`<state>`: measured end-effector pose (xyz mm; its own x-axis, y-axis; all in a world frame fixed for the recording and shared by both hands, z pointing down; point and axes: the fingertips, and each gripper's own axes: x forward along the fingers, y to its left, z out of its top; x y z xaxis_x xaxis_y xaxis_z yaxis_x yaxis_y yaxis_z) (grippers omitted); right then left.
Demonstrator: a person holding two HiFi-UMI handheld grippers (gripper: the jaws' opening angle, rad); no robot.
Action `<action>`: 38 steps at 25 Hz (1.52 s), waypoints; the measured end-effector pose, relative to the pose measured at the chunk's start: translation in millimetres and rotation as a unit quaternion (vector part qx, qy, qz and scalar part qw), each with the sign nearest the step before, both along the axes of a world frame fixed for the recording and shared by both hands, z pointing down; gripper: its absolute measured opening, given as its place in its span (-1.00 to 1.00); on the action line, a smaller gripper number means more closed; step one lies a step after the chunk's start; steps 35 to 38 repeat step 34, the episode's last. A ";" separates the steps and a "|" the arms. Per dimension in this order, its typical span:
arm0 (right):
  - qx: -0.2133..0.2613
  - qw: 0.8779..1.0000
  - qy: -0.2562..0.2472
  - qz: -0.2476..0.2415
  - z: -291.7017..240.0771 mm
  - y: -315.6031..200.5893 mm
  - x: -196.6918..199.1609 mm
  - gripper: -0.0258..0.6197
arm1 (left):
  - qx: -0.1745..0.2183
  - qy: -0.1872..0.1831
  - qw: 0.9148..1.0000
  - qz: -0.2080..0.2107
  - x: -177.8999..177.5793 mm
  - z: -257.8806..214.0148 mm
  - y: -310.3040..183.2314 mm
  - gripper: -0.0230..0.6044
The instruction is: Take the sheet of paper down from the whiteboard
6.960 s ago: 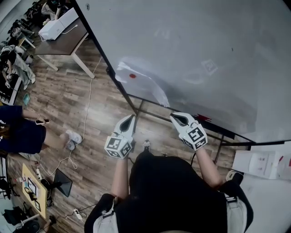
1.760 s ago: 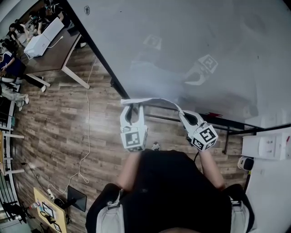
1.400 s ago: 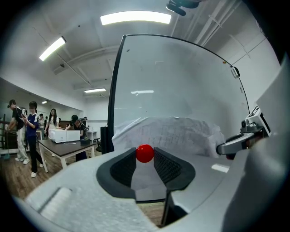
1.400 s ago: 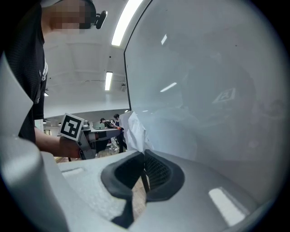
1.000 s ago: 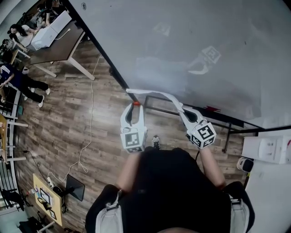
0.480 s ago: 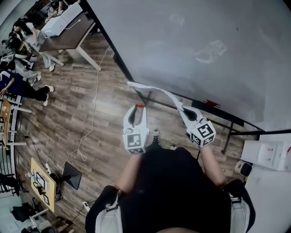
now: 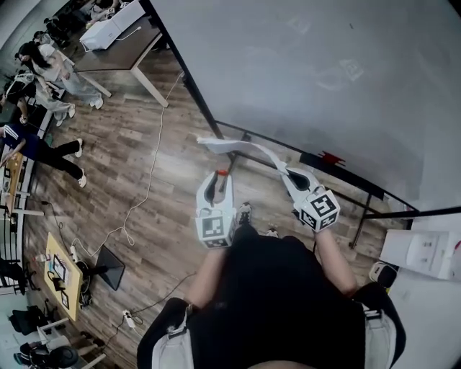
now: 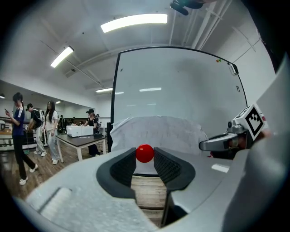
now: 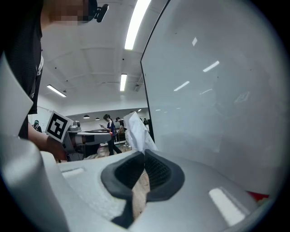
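Observation:
The white sheet of paper point(image 7: 238, 148) hangs free of the whiteboard point(image 7: 324, 72), one corner pinched in my right gripper point(image 7: 282, 170), which is shut on it. In the right gripper view the paper point(image 9: 136, 131) rises from between the closed pads of that gripper point(image 9: 144, 156). My left gripper point(image 7: 221, 174) is shut on a round red magnet point(image 7: 222, 172), level with the right one and to its left. The left gripper view shows the magnet point(image 8: 145, 153) gripped at the jaw tips, with the paper point(image 8: 156, 133) and the right gripper point(image 8: 226, 141) beyond.
The whiteboard's black frame and stand legs point(image 7: 230, 137) stand just ahead on the wooden floor. A cable point(image 7: 148, 194) runs across the floor at left. A table with a white box point(image 7: 115, 21) and several people point(image 7: 43, 72) are at far left. White furniture point(image 7: 425, 252) is at right.
Both grippers have drawn back from the whiteboard, the right one bringing the paper along and the left one the magnet. The board now lies farther ahead.

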<state>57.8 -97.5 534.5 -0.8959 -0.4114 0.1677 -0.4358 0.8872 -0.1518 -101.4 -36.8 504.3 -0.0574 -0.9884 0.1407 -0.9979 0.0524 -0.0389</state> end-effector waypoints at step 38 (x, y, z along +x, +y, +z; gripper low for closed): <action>-0.012 0.999 -0.027 0.019 -3.3 3.8 48.5 -0.91 | -0.013 0.003 1.000 0.009 47.1 8.2 10.7 -0.51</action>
